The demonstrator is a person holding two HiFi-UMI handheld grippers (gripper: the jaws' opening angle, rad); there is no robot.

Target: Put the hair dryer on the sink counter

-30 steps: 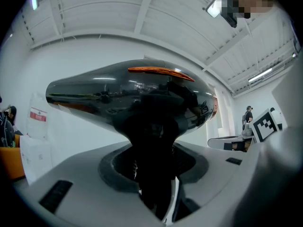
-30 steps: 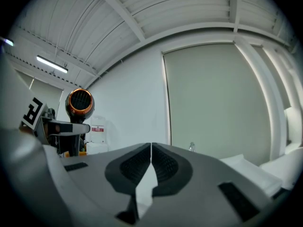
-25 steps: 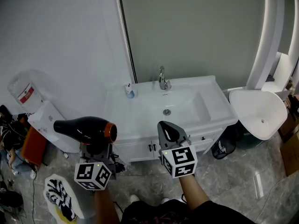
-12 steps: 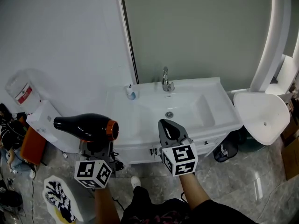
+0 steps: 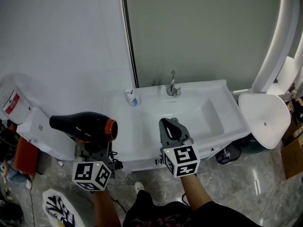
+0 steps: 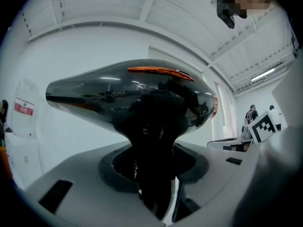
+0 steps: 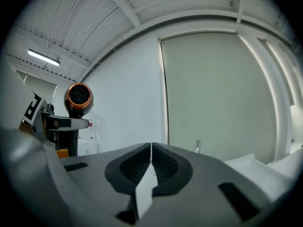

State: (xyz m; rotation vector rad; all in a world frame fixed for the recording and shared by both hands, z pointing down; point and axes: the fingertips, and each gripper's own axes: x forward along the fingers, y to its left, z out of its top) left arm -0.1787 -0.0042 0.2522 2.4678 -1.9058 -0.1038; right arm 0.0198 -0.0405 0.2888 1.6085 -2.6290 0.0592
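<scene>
A glossy black hair dryer (image 5: pixel 83 126) with an orange ring at its rear lies level in the air, nozzle pointing left. My left gripper (image 5: pixel 94 148) is shut on its handle from below, in front of the left end of the white sink counter (image 5: pixel 135 126). In the left gripper view the dryer body (image 6: pixel 132 98) fills the frame, and its dark handle sits between the jaws of the left gripper (image 6: pixel 154 174). My right gripper (image 5: pixel 171 126) is shut and empty, held over the counter's front edge. From the right gripper (image 7: pixel 151 150) view, the dryer (image 7: pixel 78 96) shows at left.
The counter holds a basin (image 5: pixel 187 112), a chrome faucet (image 5: pixel 172 83) and a small bottle (image 5: pixel 131 98) at the back. A white water dispenser (image 5: pixel 35 126) stands at left, a white round seat (image 5: pixel 264 119) at right. Cabinet doors lie below the counter.
The counter has come nearer and slid a little right in the head view. Both grippers keep their pose, and the dryer stays held.
</scene>
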